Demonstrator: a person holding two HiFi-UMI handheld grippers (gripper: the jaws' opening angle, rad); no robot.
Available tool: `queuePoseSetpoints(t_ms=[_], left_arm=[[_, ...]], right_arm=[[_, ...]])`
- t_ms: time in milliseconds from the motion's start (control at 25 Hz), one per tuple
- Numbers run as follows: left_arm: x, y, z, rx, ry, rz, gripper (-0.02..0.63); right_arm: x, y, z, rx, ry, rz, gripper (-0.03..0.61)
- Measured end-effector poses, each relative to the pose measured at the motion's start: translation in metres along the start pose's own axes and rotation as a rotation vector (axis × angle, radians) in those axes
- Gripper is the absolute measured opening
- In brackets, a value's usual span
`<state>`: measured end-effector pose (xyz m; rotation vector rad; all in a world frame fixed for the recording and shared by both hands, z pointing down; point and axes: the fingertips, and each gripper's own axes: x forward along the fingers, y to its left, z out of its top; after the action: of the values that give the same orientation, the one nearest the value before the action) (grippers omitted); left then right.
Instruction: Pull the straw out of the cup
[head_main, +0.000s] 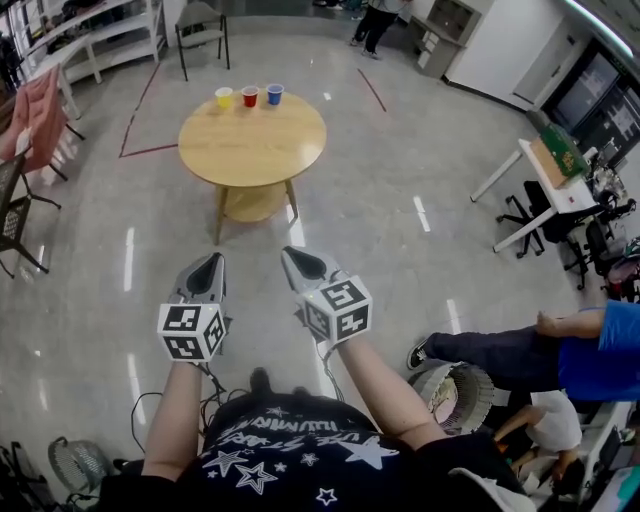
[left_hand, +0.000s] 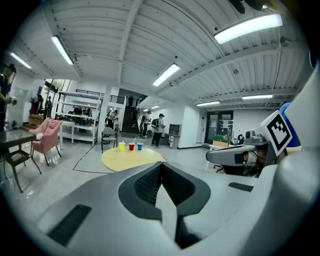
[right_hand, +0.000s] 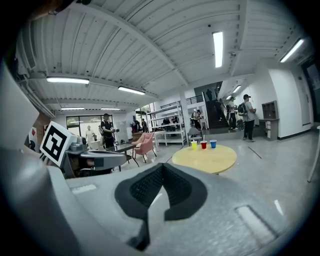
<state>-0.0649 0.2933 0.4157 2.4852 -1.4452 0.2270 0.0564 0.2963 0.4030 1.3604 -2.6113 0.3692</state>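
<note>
Grey jaws of the left gripper (left_hand: 161, 166) meet tip to tip with nothing between them, and the right gripper (right_hand: 162, 167) is closed and empty in the same way. From the head view alone, the two are seen held side by side over bare floor, well short of the round wooden table (head_main: 252, 140). A yellow cup (head_main: 224, 97), a red cup (head_main: 250, 96) and a blue cup (head_main: 275, 94) stand in a row at its far edge. Only the gripper views show the thin straw (right_hand: 203, 139), which rises from the red cup. Each gripper view also catches the other gripper's marker cube (left_hand: 277, 130) at its edge.
</note>
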Motion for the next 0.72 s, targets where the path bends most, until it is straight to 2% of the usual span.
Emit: queuePoseSetpoints(t_ms=[80, 200, 440, 720], left_arm=[[0.001, 0.004, 0.0, -0.03, 0.007, -0.014, 0.006], [0.002, 0.009, -0.001, -0.029, 0.013, -0.027, 0.006], [0.003, 0.032, 0.001, -0.032, 0.01, -0.053, 0.006], [0.01, 0.066, -0.011, -0.071, 0.05, -0.061, 0.006]], right_arm=[[0.003, 0.005, 0.001, -0.001, 0.004, 0.006, 0.0], [0.012, 0.008, 0.001, 0.004, 0.005, -0.01, 0.0], [0.032, -0.005, 0.003, 0.067, -0.035, -0.135, 0.0], [0.059, -0.004, -0.005, 0.105, -0.002, -0.134, 0.0]])
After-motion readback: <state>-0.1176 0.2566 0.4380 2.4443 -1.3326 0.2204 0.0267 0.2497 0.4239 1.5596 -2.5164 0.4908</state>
